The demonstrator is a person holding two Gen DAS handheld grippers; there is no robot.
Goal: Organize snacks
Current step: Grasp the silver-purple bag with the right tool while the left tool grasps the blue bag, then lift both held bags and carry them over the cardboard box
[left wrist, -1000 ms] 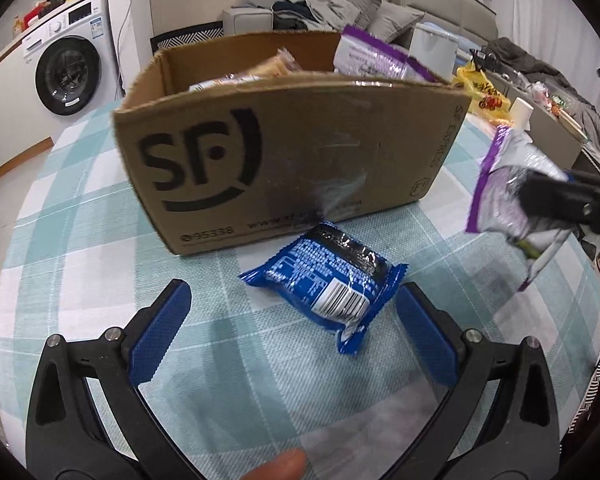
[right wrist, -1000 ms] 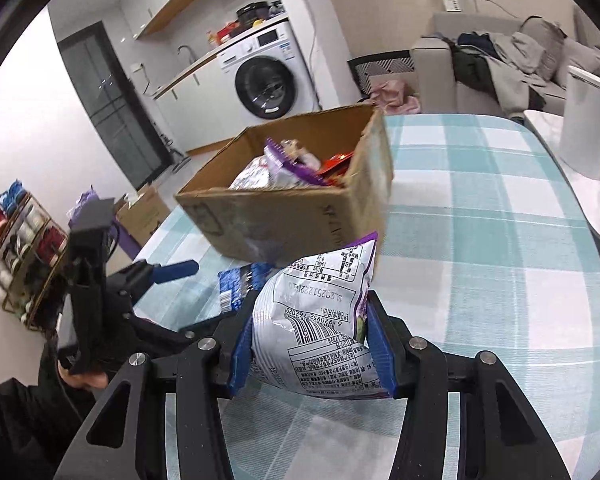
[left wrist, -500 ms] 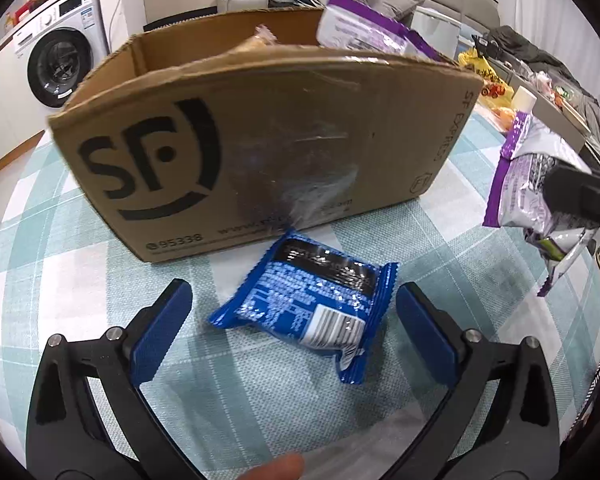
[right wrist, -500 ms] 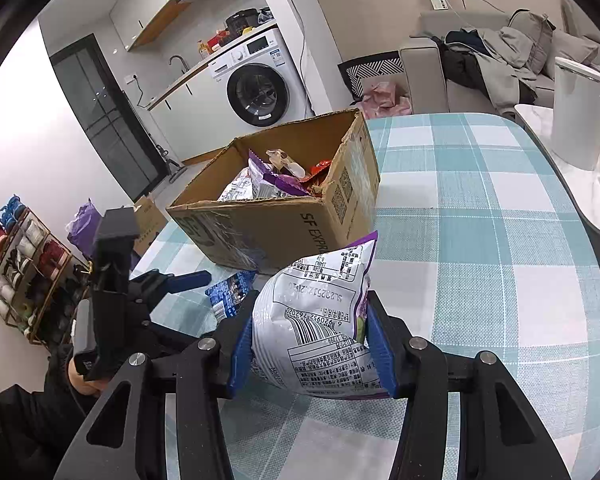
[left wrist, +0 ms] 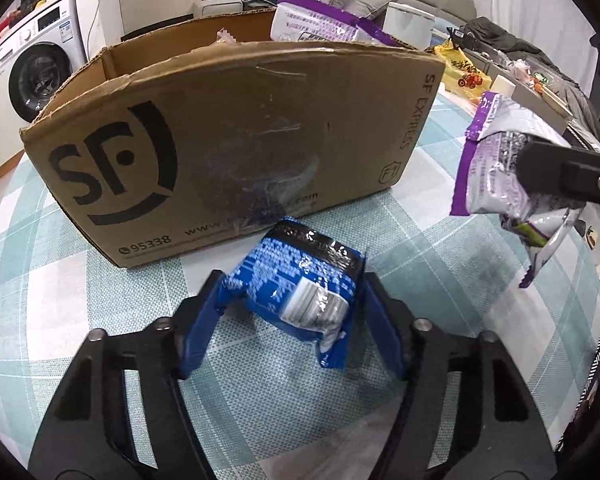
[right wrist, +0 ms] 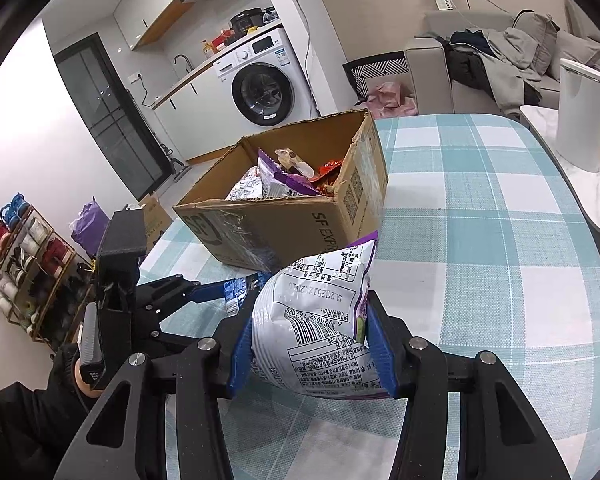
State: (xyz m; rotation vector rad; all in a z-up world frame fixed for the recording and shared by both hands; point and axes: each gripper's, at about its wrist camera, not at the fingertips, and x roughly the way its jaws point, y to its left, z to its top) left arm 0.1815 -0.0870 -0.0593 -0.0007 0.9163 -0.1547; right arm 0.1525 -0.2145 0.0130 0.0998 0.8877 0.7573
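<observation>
A blue snack packet (left wrist: 296,280) lies on the checked tablecloth in front of the open cardboard box (left wrist: 228,152). My left gripper (left wrist: 291,286) straddles it; its jaws are closing, and both blue pads touch and bunch the packet. The box (right wrist: 284,228) holds several snack bags. To the right my right gripper (right wrist: 309,314) is shut on a purple-and-white snack bag (right wrist: 312,344), held above the table. That bag (left wrist: 496,160) also shows at the right of the left wrist view. The left gripper's fingers (right wrist: 216,290) and a corner of the blue packet (right wrist: 236,289) show beside it.
The teal checked table (right wrist: 480,240) stretches right of the box. A white canister (right wrist: 580,116) stands on a side table at the far right. A washing machine (right wrist: 264,92), a sofa with clothes (right wrist: 492,60) and a shelf rack (right wrist: 20,272) lie beyond the table.
My left gripper moved forward to the blue packet and its jaws came together from wide apart until they pinch it. The right gripper still holds its bag in the same place.
</observation>
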